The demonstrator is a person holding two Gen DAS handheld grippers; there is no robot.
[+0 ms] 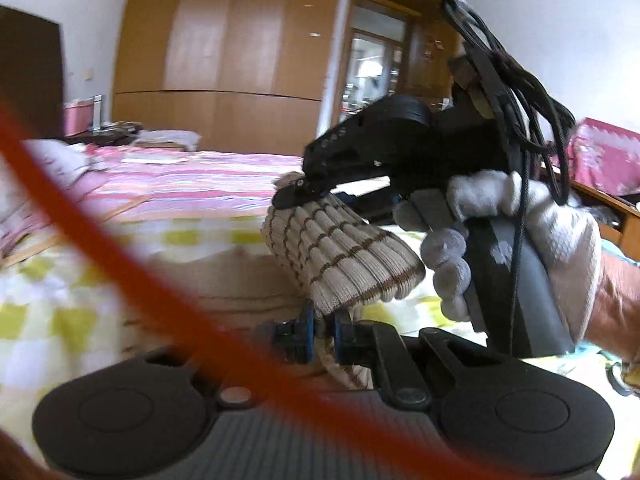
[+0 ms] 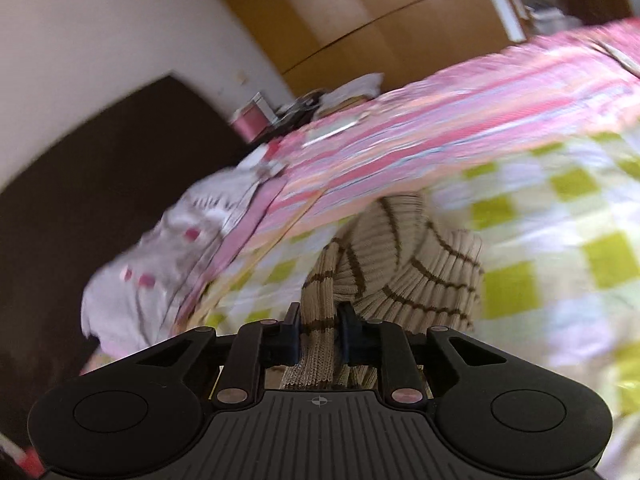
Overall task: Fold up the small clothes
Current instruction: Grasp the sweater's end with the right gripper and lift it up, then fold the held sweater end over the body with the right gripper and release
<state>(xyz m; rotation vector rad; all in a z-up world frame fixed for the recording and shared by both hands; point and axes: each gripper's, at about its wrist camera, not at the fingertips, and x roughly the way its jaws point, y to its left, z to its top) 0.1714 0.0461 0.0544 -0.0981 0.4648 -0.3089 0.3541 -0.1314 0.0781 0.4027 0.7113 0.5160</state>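
Pinching a fold of beige ribbed knit with thin brown stripes [image 1: 340,252], the left gripper [image 1: 322,334] has its blue-padded fingers closed narrow on the cloth, which rises from them towards the right gripper [image 1: 298,194]. That one, seen from the left wrist camera, bites the upper edge of the same knit, gripped by a white-gloved hand [image 1: 516,248] with black cables [image 1: 516,80] trailing off its top. From the right wrist camera its jaws stand close together on a bunched strip of the garment, held above the bed. Below lies a green-and-white checked sheet [image 2: 560,240], then a pink striped blanket [image 2: 440,120], with a wooden wardrobe [image 1: 240,60] beyond.
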